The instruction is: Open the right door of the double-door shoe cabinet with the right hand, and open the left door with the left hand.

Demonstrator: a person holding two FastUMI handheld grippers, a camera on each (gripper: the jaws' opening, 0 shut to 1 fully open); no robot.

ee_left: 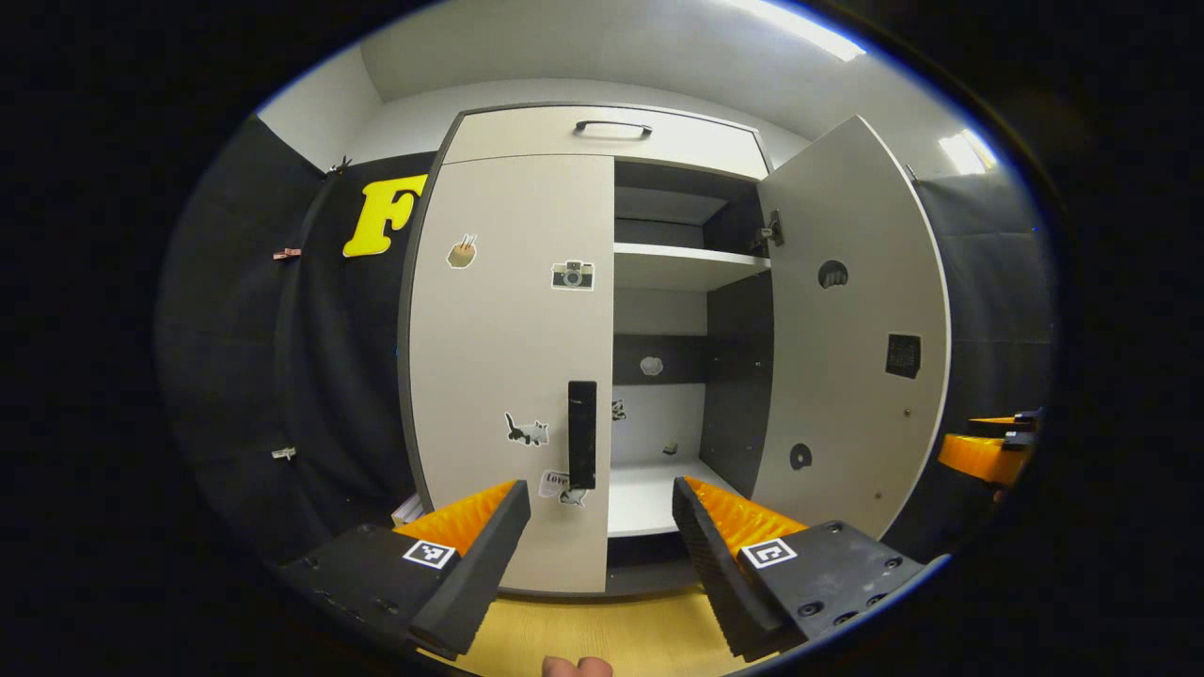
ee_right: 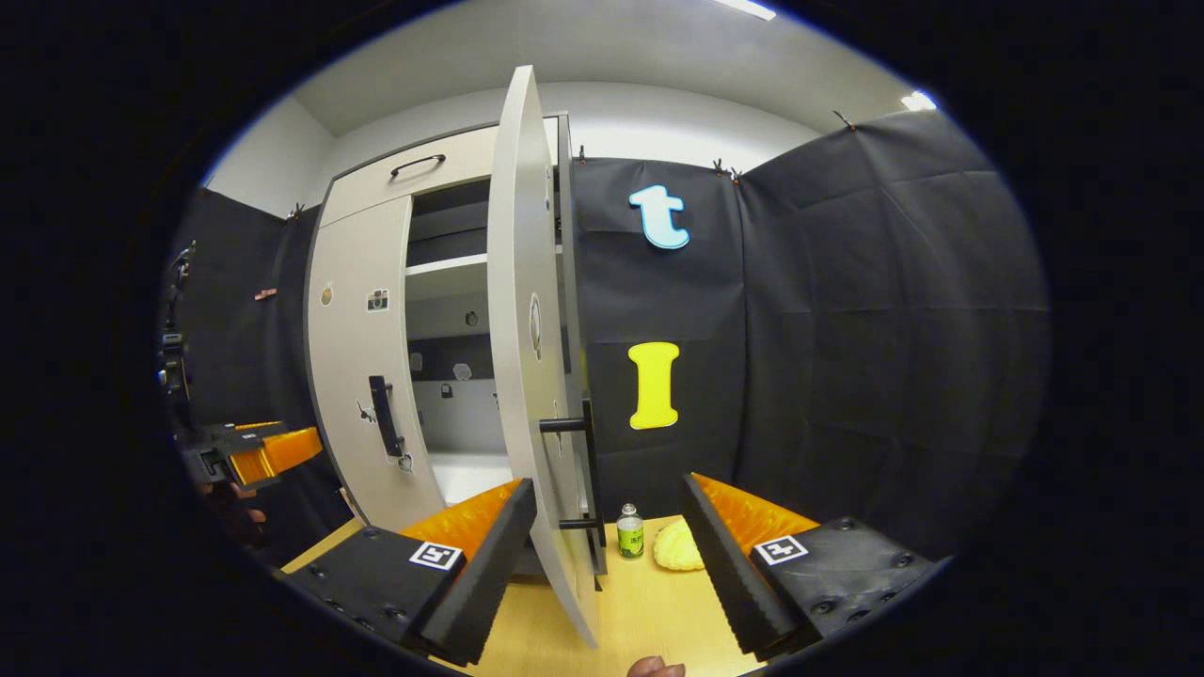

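The left gripper (ee_left: 600, 512) is hanging spread before the left door's handle (ee_left: 582, 434) — close squarely on that bar, then pull outward; the right gripper (ee_right: 607, 515) is gaping too.

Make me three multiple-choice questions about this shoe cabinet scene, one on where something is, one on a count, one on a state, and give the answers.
1. Where does the small green bottle stand?
A. On the wooden floor beside the yellow cloth
B. On the cabinet's upper shelf
C. Between the left tool's fingers

2. How many stickers show on the front of the left door?
A. One
B. Four
C. Seven

3. What state are the two doors in?
A. Both shut
B. Left door open, right door shut
C. Right door open, left door shut

Answers: 1 A, the right gripper view shows the bottle next to the cloth on the floor. 2 B, the left gripper view shows a cup, a camera, a cat and a small one by the handle. 3 C, the right door is swung out, baring the shelves.
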